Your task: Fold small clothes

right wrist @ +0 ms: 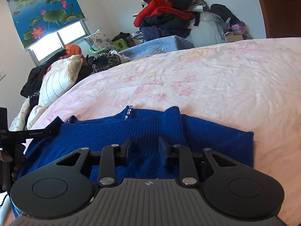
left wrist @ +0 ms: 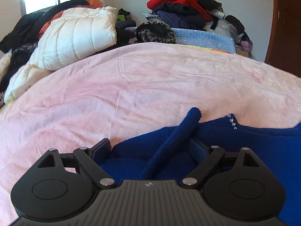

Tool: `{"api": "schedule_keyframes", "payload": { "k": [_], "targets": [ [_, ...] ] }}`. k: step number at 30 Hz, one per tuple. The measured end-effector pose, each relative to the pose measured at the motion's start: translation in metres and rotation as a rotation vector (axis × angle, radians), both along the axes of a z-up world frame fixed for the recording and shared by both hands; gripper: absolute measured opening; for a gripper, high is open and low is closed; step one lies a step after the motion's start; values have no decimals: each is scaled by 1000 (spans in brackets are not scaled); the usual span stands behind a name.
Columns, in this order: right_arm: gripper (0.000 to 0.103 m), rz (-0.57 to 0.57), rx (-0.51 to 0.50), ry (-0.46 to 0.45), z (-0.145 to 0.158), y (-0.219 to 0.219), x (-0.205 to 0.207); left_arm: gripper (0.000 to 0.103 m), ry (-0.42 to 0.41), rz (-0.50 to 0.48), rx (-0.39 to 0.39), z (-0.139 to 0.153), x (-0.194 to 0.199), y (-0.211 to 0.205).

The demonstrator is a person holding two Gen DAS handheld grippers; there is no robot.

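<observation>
A royal-blue knit sweater (left wrist: 244, 145) (right wrist: 105, 130) lies flat on the pink bedcover (left wrist: 131, 86), with small rhinestones (right wrist: 128, 113) at its neck. In the left wrist view one ribbed sleeve (left wrist: 180, 131) runs up between the fingers of my left gripper (left wrist: 150, 146). Those jaws stand wide apart and neither pad presses the sleeve. My right gripper (right wrist: 145, 147) hovers over the sweater's body just below a folded-in sleeve (right wrist: 174, 120). Its jaws are partly apart with bare knit showing in the gap. The left gripper's tip (right wrist: 56, 122) also shows at the sweater's left edge.
A white puffer jacket (left wrist: 79, 35) and dark clothes lie at the bed's far left. A light blue blanket (left wrist: 203, 37) and a tall heap of clothes (left wrist: 180, 9) stand behind the bed. A brown door (left wrist: 286, 28) is at the right. A hand (right wrist: 7, 158) holds the left tool.
</observation>
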State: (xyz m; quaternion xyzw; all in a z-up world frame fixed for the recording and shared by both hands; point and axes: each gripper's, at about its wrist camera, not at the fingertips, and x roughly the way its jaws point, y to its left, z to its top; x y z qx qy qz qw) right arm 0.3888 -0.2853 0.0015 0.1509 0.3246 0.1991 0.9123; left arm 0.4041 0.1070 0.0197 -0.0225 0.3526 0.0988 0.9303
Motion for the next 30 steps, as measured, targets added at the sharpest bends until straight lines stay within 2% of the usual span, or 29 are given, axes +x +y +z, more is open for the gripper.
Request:
{"api": "schedule_keyframes", "payload": {
  "k": [3, 13, 30],
  "targets": [
    [29, -11, 17, 6, -2, -3, 0, 91, -3, -4, -58, -1, -1, 9],
    [28, -24, -9, 1, -1, 1, -1, 91, -3, -4, -43, -1, 0, 5],
    [28, -33, 20, 10, -3, -1, -2, 92, -1, -1, -42, -1, -1, 5]
  ]
}}
